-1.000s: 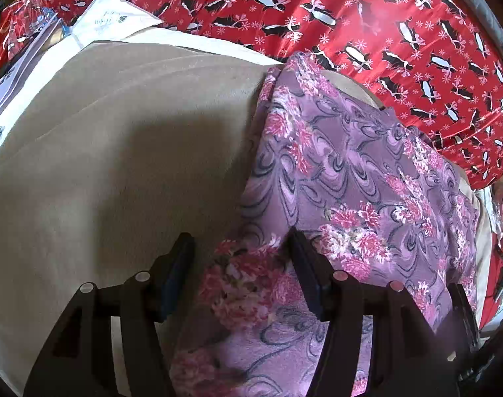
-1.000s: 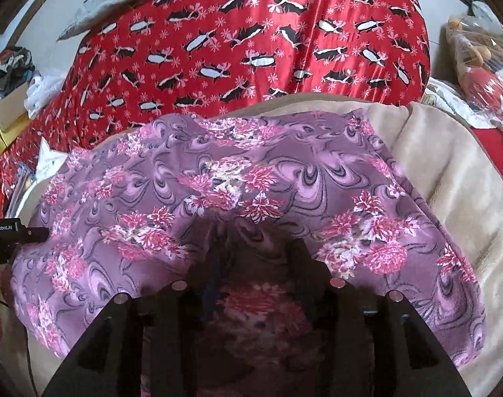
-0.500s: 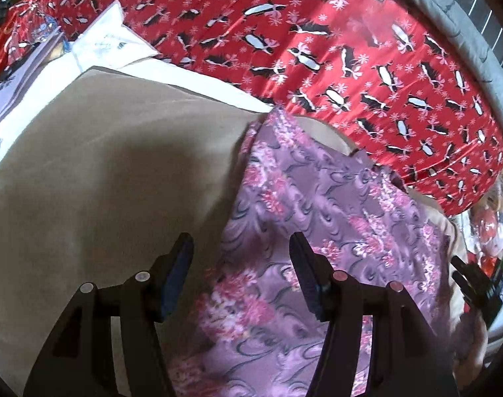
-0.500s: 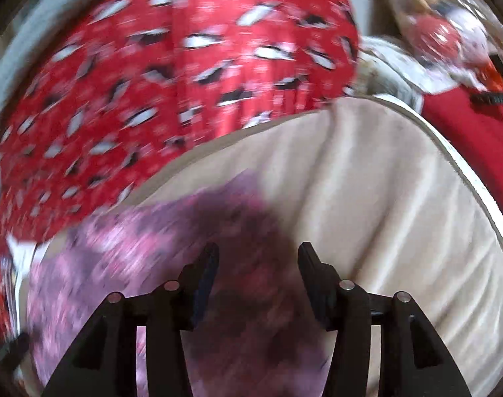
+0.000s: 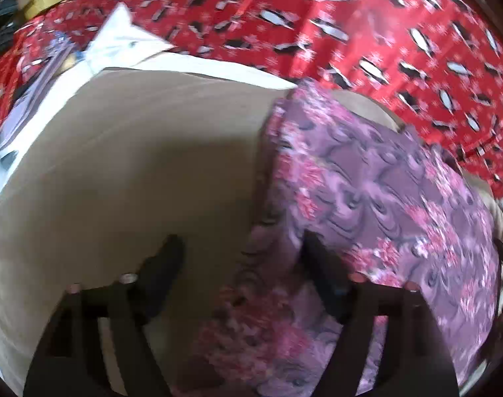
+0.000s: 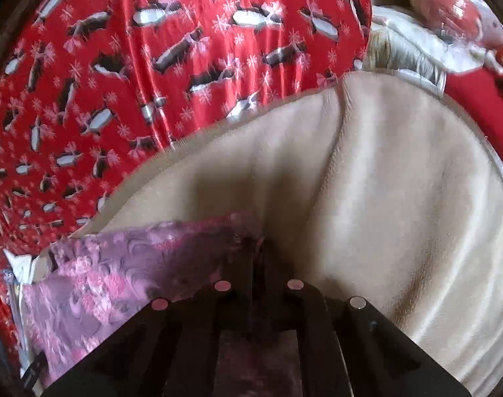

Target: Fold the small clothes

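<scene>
1. Purple floral garment (image 5: pixel 367 198) spread over a beige blanket (image 5: pixel 135 172), taken here as the landmark; seen in the left wrist view covering the blanket's right part, with bare beige to its left.
2. Left claw (image 5: pixel 241 261) spread wide, jaws just having opened further. Left finger (image 5: pixel 162 271) over bare blanket, right finger (image 5: pixel 320 274) over the garment, the garment's near edge lying between them with neither pad pressing on it.
3. Whole left view smeared by motion blur; floral print readable only as pink blotches on purple swirls. Near end of the garment cut off by the claw body and the lower frame edge.
4. Right claw (image 6: pixel 259 258) pressed together, jaws having just closed, pinching a corner of the garment (image 6: pixel 125 264) at the blanket's (image 6: pixel 400 198) near left area in the right wrist view. Pinched spot itself dark and hard to make out.
5. Beyond the blanket, red penguin-print fabric (image 6: pixel 152 66) rising behind it in both views.
6. At the blanket's far left corner in the left wrist view, a white packet (image 5: pixel 122 46), blurred, contents not readable.
7. Past the blanket's far right edge in the right wrist view, a clear bag (image 6: pixel 456 10) holding something red and white, cut off by the frame.
</scene>
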`<state>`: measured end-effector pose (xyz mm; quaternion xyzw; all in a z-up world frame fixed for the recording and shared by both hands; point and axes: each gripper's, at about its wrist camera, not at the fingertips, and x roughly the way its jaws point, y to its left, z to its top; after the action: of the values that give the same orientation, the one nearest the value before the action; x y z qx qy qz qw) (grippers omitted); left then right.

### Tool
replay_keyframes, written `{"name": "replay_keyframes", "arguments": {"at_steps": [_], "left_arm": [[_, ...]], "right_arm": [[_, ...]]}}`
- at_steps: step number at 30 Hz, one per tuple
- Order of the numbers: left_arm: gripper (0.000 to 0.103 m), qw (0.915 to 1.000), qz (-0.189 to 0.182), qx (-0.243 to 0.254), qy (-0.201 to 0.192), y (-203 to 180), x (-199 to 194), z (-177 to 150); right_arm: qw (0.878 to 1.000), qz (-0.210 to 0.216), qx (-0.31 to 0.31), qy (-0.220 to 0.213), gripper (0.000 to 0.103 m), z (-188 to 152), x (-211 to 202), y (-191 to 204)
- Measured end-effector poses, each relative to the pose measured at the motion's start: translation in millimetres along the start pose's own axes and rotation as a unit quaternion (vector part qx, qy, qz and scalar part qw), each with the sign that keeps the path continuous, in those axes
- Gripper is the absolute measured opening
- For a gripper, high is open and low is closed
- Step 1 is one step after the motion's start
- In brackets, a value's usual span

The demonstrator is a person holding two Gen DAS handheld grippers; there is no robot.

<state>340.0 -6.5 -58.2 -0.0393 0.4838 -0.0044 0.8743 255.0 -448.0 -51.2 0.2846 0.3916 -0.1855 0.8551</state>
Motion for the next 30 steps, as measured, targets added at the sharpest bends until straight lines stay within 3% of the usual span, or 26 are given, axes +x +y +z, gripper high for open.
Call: {"name": "replay_keyframes", "arguments": {"at_steps": [1,3,6,8,10,12,13,14,16,20,23,25,27,28,30], "left_arm": [[0.079,1.0000,-0.004,-0.001,0.003,1,-1,1],[0.078,1.0000,-0.006,-0.003,0.001,3,-8,1],[0.078,0.9996,-0.011,0.008,-0.026,0,-27,2],[0.078,0.9992,-0.018,0.013,-0.033,-3,-32,1],[0.078,0.9995,-0.019,0.023,-0.013,-6,-23,-2],[0.079,0.9991,-0.008,0.036,0.020,-9,-6,-5],[0.079,0.9988,-0.011,0.039,0.028,-9,-2,-7],[0.079,0.9989,-0.018,0.035,0.027,-6,-2,-7],[0.079,0.9982,-0.040,0.019,0.041,3,-7,-1],[0.078,0.9980,-0.049,-0.012,0.039,23,-16,8],[0.078,0.9968,-0.059,-0.024,0.049,32,-12,8],[0.079,0.9959,-0.060,-0.017,0.065,31,-4,5],[0.079,0.9949,-0.068,-0.018,0.072,33,-5,6],[0.078,0.9946,-0.072,-0.019,0.072,34,-8,8],[0.078,0.9947,-0.077,-0.027,0.063,42,-17,13]], "right_arm": [[1.000,-0.010,-0.007,-0.016,0.012,-2,-8,3],[0.997,-0.047,-0.020,-0.050,0.012,-7,-29,14],[0.995,0.046,-0.049,-0.080,0.013,-22,-62,40],[0.991,0.081,-0.076,-0.070,0.014,-36,-70,57],[0.989,0.102,-0.096,-0.038,0.020,-56,-65,72],[0.990,0.078,-0.117,0.020,0.021,-75,-44,80],[0.989,0.059,-0.130,0.027,0.021,-86,-37,83],[0.989,0.052,-0.140,0.005,0.021,-89,-42,85],[0.989,0.031,-0.147,0.008,0.023,-90,-52,97],[0.984,0.086,-0.150,-0.031,0.026,-96,-87,108],[0.980,0.105,-0.170,0.000,0.029,-113,-81,119],[0.972,0.077,-0.211,0.073,0.031,-132,-53,131],[0.971,0.054,-0.230,0.037,0.033,-142,-59,138],[0.971,0.046,-0.230,0.038,0.033,-143,-63,144],[0.971,0.067,-0.228,0.036,0.034,-146,-73,156]]}}
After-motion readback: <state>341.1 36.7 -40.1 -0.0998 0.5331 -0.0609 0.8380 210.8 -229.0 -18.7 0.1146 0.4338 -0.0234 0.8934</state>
